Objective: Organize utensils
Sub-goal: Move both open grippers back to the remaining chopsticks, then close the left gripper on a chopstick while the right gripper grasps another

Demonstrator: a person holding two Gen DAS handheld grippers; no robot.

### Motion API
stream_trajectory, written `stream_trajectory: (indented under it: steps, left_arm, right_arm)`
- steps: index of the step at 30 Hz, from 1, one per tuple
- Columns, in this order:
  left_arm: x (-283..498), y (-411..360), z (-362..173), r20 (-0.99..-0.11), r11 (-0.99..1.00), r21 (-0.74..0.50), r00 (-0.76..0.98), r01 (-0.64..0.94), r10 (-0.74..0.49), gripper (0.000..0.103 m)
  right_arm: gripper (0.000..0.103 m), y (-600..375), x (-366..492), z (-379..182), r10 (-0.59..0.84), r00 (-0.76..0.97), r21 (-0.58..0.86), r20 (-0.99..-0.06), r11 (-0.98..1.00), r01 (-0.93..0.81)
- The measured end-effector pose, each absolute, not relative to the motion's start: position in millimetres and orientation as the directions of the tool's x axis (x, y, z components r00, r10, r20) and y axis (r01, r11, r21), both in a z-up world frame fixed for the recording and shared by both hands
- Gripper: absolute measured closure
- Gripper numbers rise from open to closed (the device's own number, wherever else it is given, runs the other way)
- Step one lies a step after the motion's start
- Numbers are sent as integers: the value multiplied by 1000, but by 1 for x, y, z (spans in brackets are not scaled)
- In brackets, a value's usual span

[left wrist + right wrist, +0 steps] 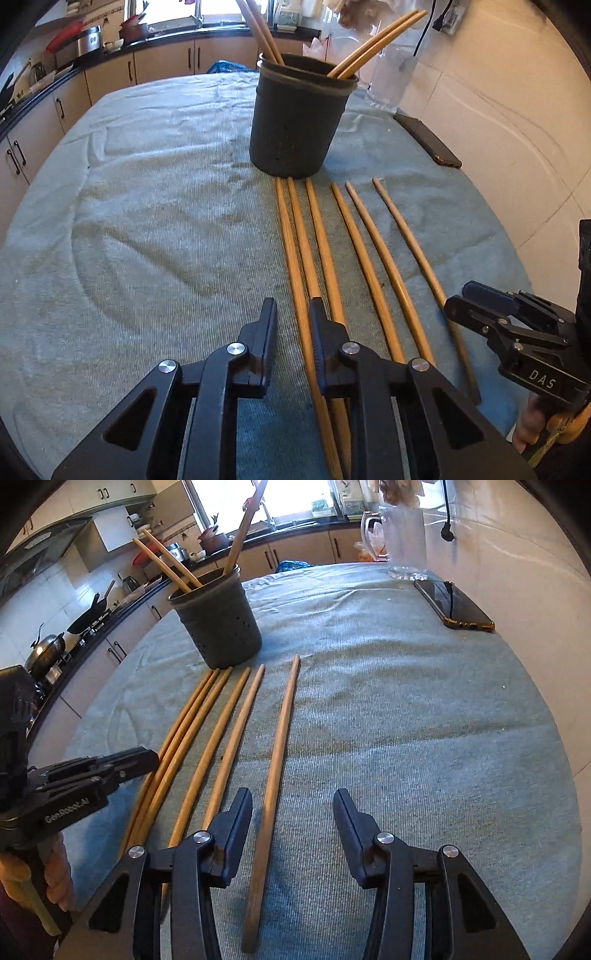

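Six chopsticks (221,738) are lying side by side on the towel-covered desk (406,738), just before the dark holder (299,118). The left gripper (293,314) is standing narrowly parted over the leftmost chopstick (291,258), not pinching it. The right gripper (293,805) is hanging spread around the rightmost chopstick (275,768).

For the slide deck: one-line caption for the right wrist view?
Right gripper open astride the rightmost of six wooden chopsticks on a blue-grey towel, dark perforated holder beyond.

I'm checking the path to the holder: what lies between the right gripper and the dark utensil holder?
Only chopsticks lying on the towel: in the right wrist view, the right gripper straddles the outermost chopstick, which runs toward the utensil holder.
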State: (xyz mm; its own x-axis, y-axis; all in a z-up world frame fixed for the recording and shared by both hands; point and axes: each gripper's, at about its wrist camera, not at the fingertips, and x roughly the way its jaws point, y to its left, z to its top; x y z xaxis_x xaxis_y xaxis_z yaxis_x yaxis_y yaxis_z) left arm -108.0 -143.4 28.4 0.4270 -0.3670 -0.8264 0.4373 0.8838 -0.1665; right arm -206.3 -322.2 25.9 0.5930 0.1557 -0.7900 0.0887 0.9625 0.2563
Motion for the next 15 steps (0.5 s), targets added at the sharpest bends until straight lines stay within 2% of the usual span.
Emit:
stream_trajectory:
  steps: [4,7,10,11,12,14,15]
  left_arm:
    - [-102,-149,26,-835,893,-150,429,425,-344,88]
    - [-100,-160,25,-841,897,-90,450,434,-302,88]
    - [-93,-161,25,-844,911,-94,454,401,-287,96]
    - [-90,-158,25,-846,915,-122,443,384,-298,96]
    - [-89,-155,25,-847,918,-147,431,369,-309,96]
    - [-88,-142,25,-852,923,-206,404,326,-333,97]
    - [-90,-134,25,-853,927,-222,400,302,-335,97]
  right_arm:
    - [53,-316,-203,24,124,595,216,-794,973,86]
    - [53,-308,-202,24,77,593,153,-801,985,79]
    - [53,-303,-197,24,53,583,119,-811,990,76]
    - [62,-302,-194,24,38,580,100,-814,992,76]
    - [78,-301,-192,24,24,578,82,-816,994,75]
    - [94,-305,-189,24,15,568,77,-823,993,85]
    - [95,-310,-189,24,31,558,97,-829,991,89]
